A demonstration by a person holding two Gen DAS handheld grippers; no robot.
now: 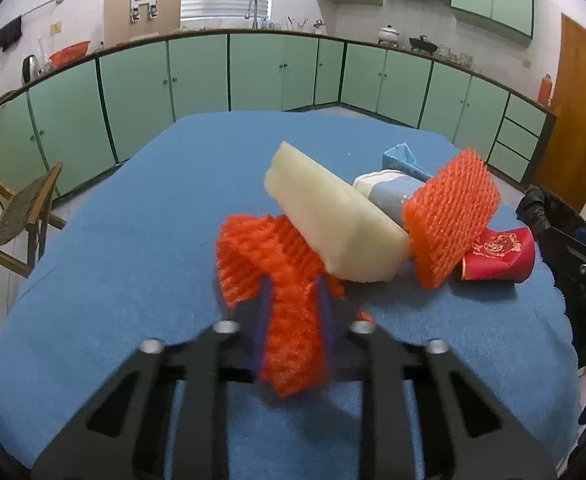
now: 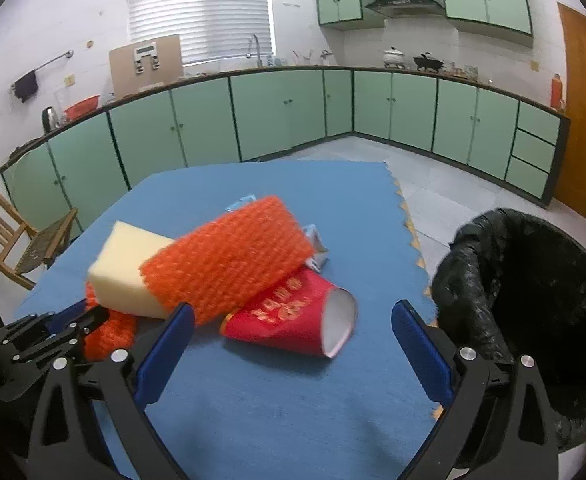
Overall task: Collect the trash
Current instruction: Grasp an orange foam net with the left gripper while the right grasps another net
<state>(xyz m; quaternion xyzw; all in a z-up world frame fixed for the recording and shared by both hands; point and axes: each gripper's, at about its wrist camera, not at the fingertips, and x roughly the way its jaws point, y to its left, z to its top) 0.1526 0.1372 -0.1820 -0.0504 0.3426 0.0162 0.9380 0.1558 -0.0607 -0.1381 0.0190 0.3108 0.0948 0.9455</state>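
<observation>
Trash lies heaped on the blue tabletop (image 1: 113, 240): a foam block (image 1: 333, 220), an orange net (image 1: 449, 216) leaning on it, a red paper cup (image 2: 293, 316) on its side, and a blue-white carton (image 1: 393, 192) behind. The left hand-held gripper (image 1: 293, 316) is clenched on a second orange net sleeve (image 1: 277, 264), whose far end touches the foam block. The right hand-held gripper (image 2: 293, 340) is released, its jaws spread wide just in front of the cup. A black-lined bin (image 2: 533, 300) stands beside the tabletop's right edge.
</observation>
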